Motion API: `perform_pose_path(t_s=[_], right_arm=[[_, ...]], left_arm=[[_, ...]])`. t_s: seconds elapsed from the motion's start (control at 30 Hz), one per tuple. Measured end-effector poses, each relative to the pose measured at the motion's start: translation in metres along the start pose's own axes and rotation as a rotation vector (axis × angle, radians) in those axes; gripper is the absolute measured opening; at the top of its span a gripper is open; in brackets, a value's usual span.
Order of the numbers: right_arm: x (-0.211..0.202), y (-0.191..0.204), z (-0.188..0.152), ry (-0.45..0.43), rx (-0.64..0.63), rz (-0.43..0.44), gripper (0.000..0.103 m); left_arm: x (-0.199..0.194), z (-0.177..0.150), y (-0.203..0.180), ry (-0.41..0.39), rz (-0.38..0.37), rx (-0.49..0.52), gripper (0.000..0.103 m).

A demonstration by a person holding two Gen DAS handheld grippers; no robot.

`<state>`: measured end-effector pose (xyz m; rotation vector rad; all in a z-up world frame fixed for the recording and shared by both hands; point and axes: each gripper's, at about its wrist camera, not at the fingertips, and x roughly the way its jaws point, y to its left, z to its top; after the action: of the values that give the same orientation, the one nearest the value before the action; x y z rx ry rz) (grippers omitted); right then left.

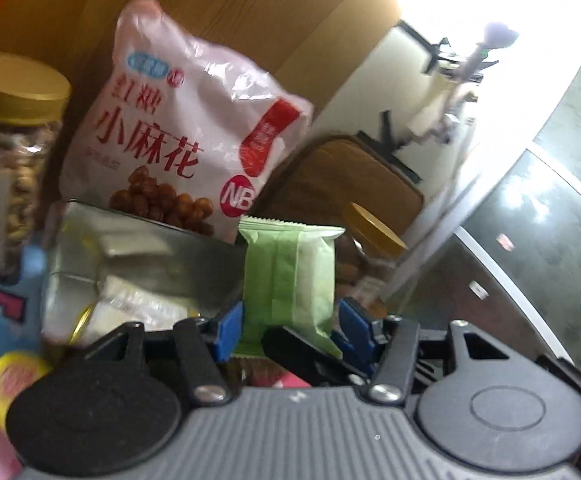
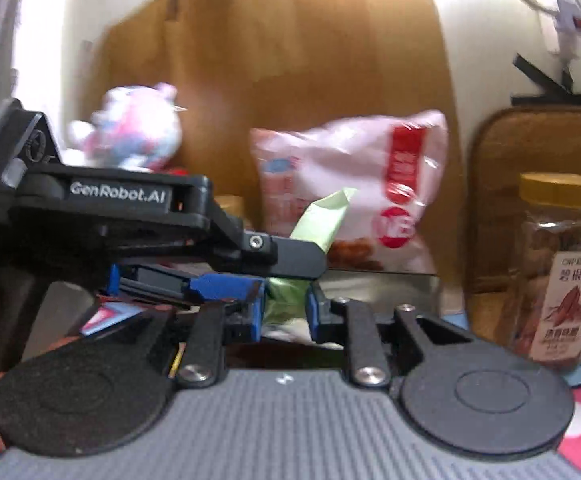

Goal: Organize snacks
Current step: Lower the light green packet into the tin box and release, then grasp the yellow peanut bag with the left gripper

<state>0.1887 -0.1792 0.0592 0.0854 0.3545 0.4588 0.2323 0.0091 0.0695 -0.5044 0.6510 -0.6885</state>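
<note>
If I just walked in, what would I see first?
First, the green packet right in the middle, squeezed by both grippers: the left gripper holds it, and the right gripper closes on it from the other side. Behind it stands a big pink bag with red writing, leaning on the brown board. A gold-lidded jar sits off to the right.
</note>
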Motion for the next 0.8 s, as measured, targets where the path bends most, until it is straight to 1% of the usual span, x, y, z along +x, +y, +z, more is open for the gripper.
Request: perform_pose_path(t_s=[0.07, 0.1, 0.13, 0.17, 0.2, 0.27, 0.33, 0.4, 0.5, 0.57, 0.6, 0.63, 0.67, 0.7, 0.73, 0.77, 0.8], right_arm=[[0.009, -0.013, -0.002, 0.027, 0.024, -0.041, 0.030], [0.007, -0.021, -0.004, 0.024, 0.047, -0.061, 0.030], [0.002, -0.030, -0.005, 0.020, 0.081, -0.060, 0.036], [-0.007, -0.039, -0.007, 0.008, 0.119, -0.054, 0.039], [-0.019, -0.048, -0.011, -0.008, 0.153, -0.057, 0.039], [-0.040, -0.060, -0.022, -0.004, 0.195, -0.074, 0.039], [-0.053, -0.071, -0.036, 0.052, 0.248, -0.091, 0.041], [-0.062, -0.075, -0.054, 0.120, 0.247, -0.083, 0.041], [-0.068, -0.077, -0.075, 0.185, 0.226, -0.106, 0.047], [-0.061, -0.081, -0.075, 0.207, 0.259, -0.097, 0.052], [-0.056, -0.081, -0.073, 0.210, 0.263, -0.082, 0.056], [-0.051, -0.080, -0.072, 0.221, 0.266, -0.073, 0.074], [-0.046, -0.080, -0.071, 0.240, 0.274, -0.079, 0.088], [-0.044, -0.078, -0.071, 0.242, 0.275, -0.083, 0.089], [-0.040, -0.073, -0.072, 0.249, 0.248, -0.081, 0.087], [-0.039, -0.067, -0.071, 0.262, 0.211, -0.075, 0.067], [-0.042, -0.062, -0.072, 0.256, 0.192, -0.075, 0.062]], left_arm=[[0.022, 0.004, 0.007, 0.030, 0.015, -0.026, 0.054], [0.029, 0.002, 0.009, 0.040, 0.034, -0.034, 0.054], [0.033, 0.001, 0.009, 0.048, 0.053, -0.038, 0.055], [0.033, -0.001, 0.009, 0.046, 0.041, -0.042, 0.057], [0.028, -0.003, 0.007, 0.037, 0.022, -0.042, 0.057], [0.012, -0.010, 0.001, -0.001, -0.002, -0.025, 0.057], [-0.007, -0.019, -0.005, -0.024, -0.033, -0.016, 0.057], [-0.025, -0.031, -0.009, -0.026, -0.052, -0.015, 0.057], [-0.038, -0.054, -0.015, 0.006, -0.043, -0.003, 0.057], [-0.036, -0.067, -0.018, 0.052, -0.023, -0.002, 0.057], [-0.031, -0.072, -0.017, 0.076, -0.008, -0.010, 0.057], [-0.028, -0.076, -0.016, 0.094, 0.005, -0.023, 0.057], [-0.024, -0.080, -0.014, 0.114, 0.017, -0.048, 0.057], [-0.021, -0.082, -0.012, 0.128, 0.020, -0.074, 0.057], [-0.020, -0.085, -0.010, 0.138, 0.016, -0.097, 0.057], [-0.019, -0.088, -0.010, 0.144, 0.009, -0.113, 0.057], [-0.020, -0.090, -0.011, 0.144, 0.013, -0.116, 0.057]])
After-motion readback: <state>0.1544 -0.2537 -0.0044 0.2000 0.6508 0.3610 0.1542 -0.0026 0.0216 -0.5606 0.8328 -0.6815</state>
